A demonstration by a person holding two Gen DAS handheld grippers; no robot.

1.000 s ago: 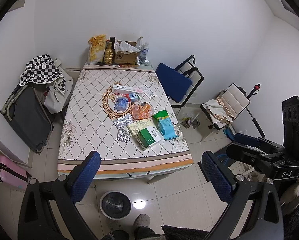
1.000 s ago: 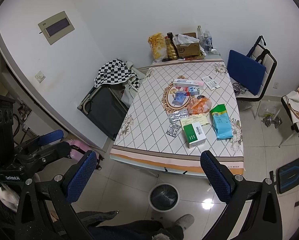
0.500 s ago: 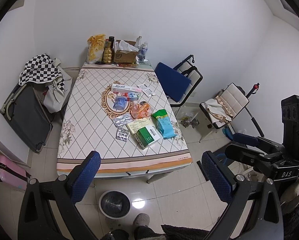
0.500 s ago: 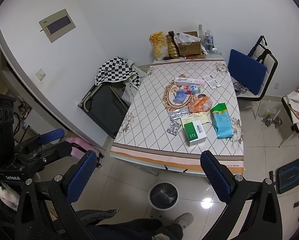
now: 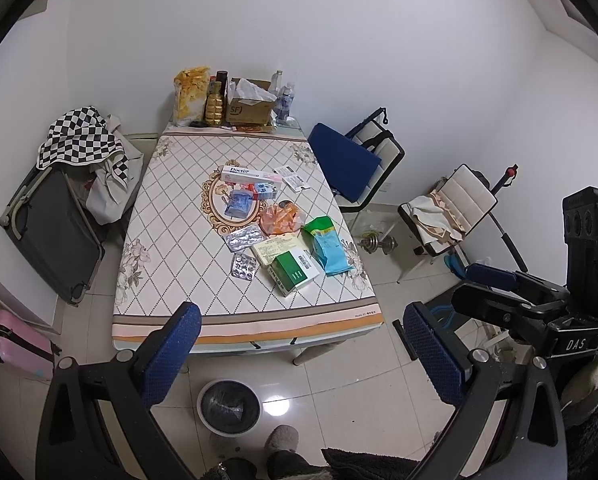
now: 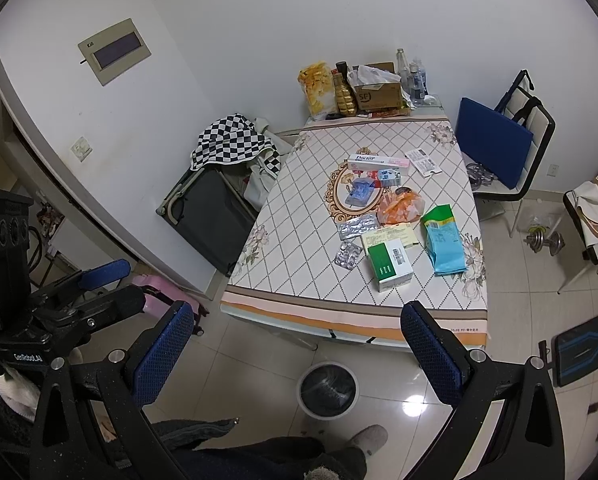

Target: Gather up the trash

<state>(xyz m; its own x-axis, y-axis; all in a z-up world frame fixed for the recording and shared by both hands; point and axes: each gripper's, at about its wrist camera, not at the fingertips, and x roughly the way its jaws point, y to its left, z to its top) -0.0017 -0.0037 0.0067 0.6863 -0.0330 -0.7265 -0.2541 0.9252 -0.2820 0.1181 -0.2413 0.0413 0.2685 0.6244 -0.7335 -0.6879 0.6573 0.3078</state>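
Trash lies scattered on the patterned table (image 5: 171, 216) (image 6: 299, 216): a green-and-white box (image 5: 293, 271) (image 6: 389, 264), a blue-and-green pouch (image 5: 328, 245) (image 6: 443, 240), an orange bag (image 5: 279, 218) (image 6: 401, 205), blister packs (image 5: 243, 266) (image 6: 348, 255) and a long white "Doctor" box (image 5: 251, 175) (image 6: 377, 161). A white bin with a black liner (image 5: 229, 406) (image 6: 328, 389) stands on the floor before the table. My left gripper (image 5: 303, 344) and right gripper (image 6: 299, 340) both hang open high above the floor, short of the table, holding nothing.
Bottles, a snack bag and a cardboard box (image 5: 249, 106) line the table's far end. A dark suitcase (image 5: 55, 236) with checkered cloth leans left. Chairs (image 5: 355, 164) and a dumbbell (image 5: 377, 244) stand right. A pink case (image 5: 7, 344) lies lower left. A person's slippered foot (image 6: 365, 438) is near the bin.
Both views drift slightly; the table sits a touch lower and nearer in the frames. Both grippers stay open and nothing on the table has moved.
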